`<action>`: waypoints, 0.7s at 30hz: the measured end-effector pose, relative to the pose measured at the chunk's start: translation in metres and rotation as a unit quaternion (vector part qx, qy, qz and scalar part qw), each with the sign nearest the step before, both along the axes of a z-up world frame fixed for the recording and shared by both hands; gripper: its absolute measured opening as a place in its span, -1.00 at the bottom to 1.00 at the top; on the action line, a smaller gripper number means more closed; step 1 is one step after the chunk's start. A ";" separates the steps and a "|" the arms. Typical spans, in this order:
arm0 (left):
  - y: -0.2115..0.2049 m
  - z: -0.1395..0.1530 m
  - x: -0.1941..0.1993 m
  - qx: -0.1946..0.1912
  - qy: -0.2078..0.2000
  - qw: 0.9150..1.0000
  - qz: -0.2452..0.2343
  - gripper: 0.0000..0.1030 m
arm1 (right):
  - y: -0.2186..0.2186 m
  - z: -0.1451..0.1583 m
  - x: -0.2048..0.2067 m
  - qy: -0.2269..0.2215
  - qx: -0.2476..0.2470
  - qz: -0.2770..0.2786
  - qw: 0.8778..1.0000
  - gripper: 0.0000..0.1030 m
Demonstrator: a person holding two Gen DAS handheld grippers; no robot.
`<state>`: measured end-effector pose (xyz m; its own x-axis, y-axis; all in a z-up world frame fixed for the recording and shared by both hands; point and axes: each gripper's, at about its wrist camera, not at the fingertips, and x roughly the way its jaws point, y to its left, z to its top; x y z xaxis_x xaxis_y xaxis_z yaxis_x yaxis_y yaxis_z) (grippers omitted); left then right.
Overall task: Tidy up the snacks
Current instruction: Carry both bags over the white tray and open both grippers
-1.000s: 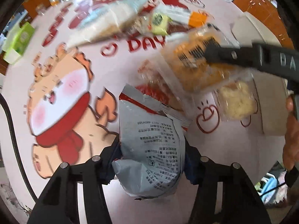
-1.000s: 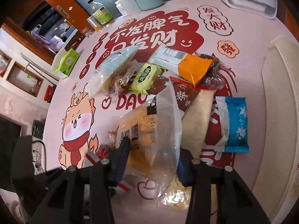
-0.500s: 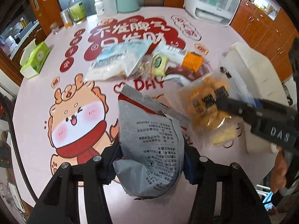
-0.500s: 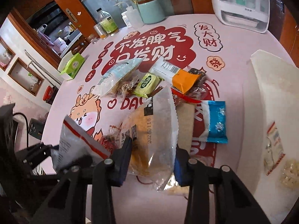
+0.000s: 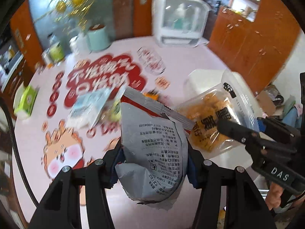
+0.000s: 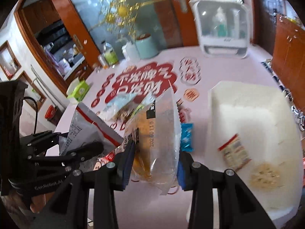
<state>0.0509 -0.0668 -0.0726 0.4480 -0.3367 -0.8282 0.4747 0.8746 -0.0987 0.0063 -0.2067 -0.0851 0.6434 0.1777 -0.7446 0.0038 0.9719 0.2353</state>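
Note:
My left gripper [image 5: 154,164] is shut on a grey snack bag with a red stripe [image 5: 152,148], held up above the pink table. The same grey bag [image 6: 85,131] shows at the left of the right wrist view. My right gripper [image 6: 155,165] is shut on a clear bag of orange snacks [image 6: 156,143], also lifted off the table. That clear bag [image 5: 211,122] hangs to the right of the grey bag in the left wrist view. A pile of other snack packets [image 6: 125,106] lies on the table beyond both grippers.
A white bin [image 6: 247,103] at the right holds two snack packets [image 6: 234,152]. A blue packet [image 6: 186,135] lies beside it. A green tissue box [image 5: 26,103], bottles and a mint canister [image 6: 146,45] stand at the far edge, with a white appliance [image 6: 221,26] behind.
Both grippers have risen well above the table with their bags. The view has tilted up, so the far wall and appliance now show, and the white bin has come into view.

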 end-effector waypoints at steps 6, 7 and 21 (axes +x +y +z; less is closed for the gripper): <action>-0.061 0.039 -0.006 -0.022 -0.043 0.998 -0.044 0.07 | -0.050 0.037 -0.024 -0.049 -0.026 -0.043 0.998 -0.25; -0.069 0.044 -0.005 -0.025 -0.050 0.997 -0.048 0.07 | -0.060 0.042 -0.026 -0.055 -0.032 -0.052 0.997 -0.25; -0.192 0.051 0.014 -0.031 -0.081 0.995 -0.044 0.08 | -0.176 0.071 -0.031 -0.088 -0.107 -0.159 0.978 -0.25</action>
<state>0.0648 -0.2590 -0.0218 0.5408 -0.4294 -0.7233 0.5637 0.8232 -0.0672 -0.0246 -0.3832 -0.0139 0.7618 -0.1995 -0.6164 0.2914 0.9552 0.0510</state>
